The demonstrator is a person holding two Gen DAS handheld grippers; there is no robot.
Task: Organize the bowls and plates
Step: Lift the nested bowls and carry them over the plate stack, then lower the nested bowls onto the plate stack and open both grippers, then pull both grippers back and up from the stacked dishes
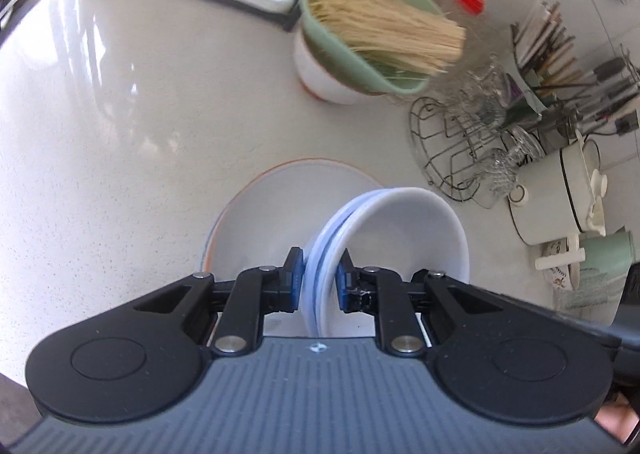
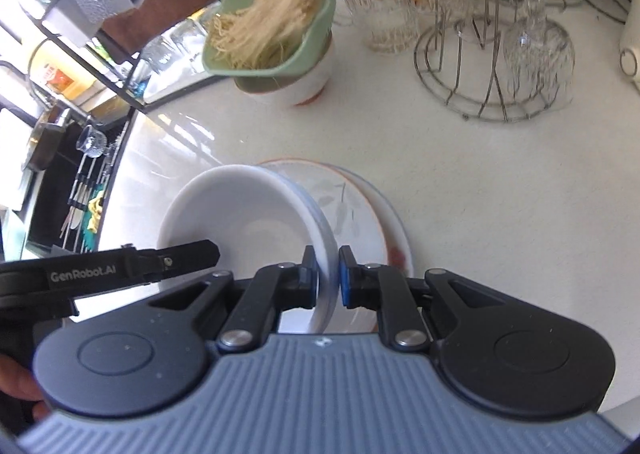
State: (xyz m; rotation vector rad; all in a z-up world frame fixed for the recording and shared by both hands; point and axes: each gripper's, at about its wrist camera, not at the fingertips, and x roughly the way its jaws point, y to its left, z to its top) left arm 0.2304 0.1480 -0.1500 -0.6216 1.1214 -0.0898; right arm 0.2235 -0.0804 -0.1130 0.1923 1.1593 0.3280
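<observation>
Bowls (image 1: 384,238), white with blue bands on the outside and nested together, sit tilted on edge between both grippers, above the plates (image 1: 256,214) lying on the white countertop (image 1: 100,134). The left gripper (image 1: 318,274) has its blue pads pressed on the stacked rims, one pad outside and one inside the bowl, the jaws narrowed to just the rims' thickness. From the right wrist view, the right gripper (image 2: 328,274) clamps the opposite rim of the same bowls (image 2: 248,214) the same way, with the bowl cavity opening to its left. The left gripper's black finger reaches in at the near left of that view.

Beneath the bowls the plates (image 2: 360,222) form a short stack, the top one orange-rimmed with a faint leaf print, a further plate edge showing under it to the right. Farther off stands a green bowl of dry noodles (image 1: 360,26) resting on a white bowl, and to the right a wire glass rack (image 2: 492,66) holding upturned glasses.
</observation>
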